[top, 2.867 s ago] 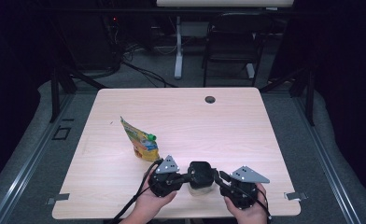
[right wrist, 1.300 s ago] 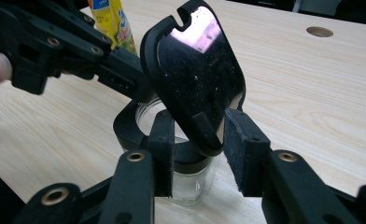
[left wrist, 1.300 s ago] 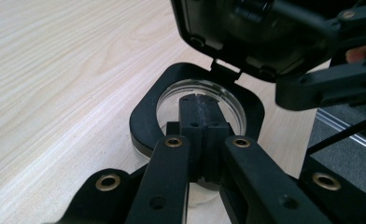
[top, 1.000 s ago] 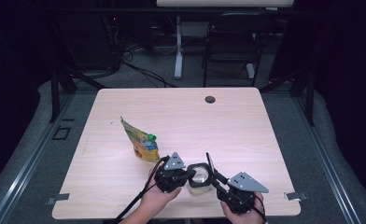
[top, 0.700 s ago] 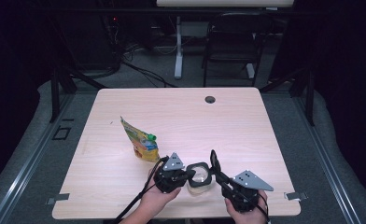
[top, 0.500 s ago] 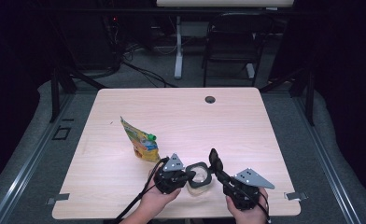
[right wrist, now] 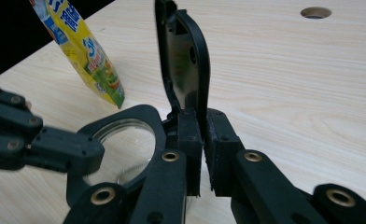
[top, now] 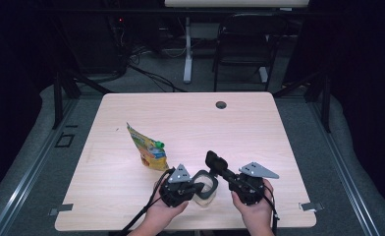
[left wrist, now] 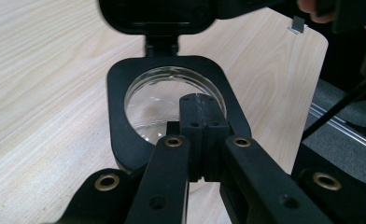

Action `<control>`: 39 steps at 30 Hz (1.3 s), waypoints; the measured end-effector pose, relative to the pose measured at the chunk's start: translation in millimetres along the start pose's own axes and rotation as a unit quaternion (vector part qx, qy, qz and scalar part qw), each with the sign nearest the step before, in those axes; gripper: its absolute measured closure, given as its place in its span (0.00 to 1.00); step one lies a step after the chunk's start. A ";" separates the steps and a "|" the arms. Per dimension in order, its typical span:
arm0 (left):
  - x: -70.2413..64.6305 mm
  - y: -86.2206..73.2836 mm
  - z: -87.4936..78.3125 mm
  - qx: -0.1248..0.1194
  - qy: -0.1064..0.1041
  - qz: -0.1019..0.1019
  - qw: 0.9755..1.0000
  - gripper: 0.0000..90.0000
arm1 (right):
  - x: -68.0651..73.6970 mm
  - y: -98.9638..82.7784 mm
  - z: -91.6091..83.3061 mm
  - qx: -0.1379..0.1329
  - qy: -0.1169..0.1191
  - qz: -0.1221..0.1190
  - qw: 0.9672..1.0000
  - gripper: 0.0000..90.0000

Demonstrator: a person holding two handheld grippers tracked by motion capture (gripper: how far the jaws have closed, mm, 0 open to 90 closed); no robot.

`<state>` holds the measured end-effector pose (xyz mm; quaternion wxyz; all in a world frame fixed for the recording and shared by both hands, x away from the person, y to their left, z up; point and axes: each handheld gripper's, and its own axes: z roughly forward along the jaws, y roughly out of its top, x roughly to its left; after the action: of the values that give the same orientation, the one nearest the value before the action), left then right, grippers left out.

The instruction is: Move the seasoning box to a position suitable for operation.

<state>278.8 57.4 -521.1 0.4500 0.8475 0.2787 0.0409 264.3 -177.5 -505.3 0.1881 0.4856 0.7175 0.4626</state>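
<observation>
Clear jar, black hinged lid upright

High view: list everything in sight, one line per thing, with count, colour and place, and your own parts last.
Clear glass jar with black hinged lid: one, near table edge, lid raised.
Yellow spouted snack pouch with green cap: one, standing left of the jar.
Light wooden table: one, with a round cable hole at its far edge.
Black chair: one, beyond the table.
Left gripper: black, shut on the jar's rim.
Right gripper: black, gripping the lid's hinge end.
</observation>
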 end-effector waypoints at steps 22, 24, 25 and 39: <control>-2.7 -8.2 -2.9 -0.003 0.002 -0.001 1.000 0.98 | 8.2 14.9 34.1 0.006 0.040 0.006 0.999 0.89; -1.6 -7.8 -6.5 -0.003 0.006 0.000 1.000 0.97 | 7.6 14.8 33.7 0.007 0.043 0.005 0.999 0.86; -0.6 -7.7 -9.3 -0.007 0.008 0.000 1.000 0.96 | 7.4 14.8 32.5 0.007 0.042 0.004 0.999 0.85; 37.1 -22.5 -78.4 -0.051 0.056 -0.044 0.996 0.85 | 9.5 13.0 0.6 0.014 0.032 -0.049 0.998 0.74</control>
<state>275.1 144.2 -499.2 0.4774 0.8071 0.3377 0.0821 267.2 -167.7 -492.9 0.1810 0.4375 0.7522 0.4583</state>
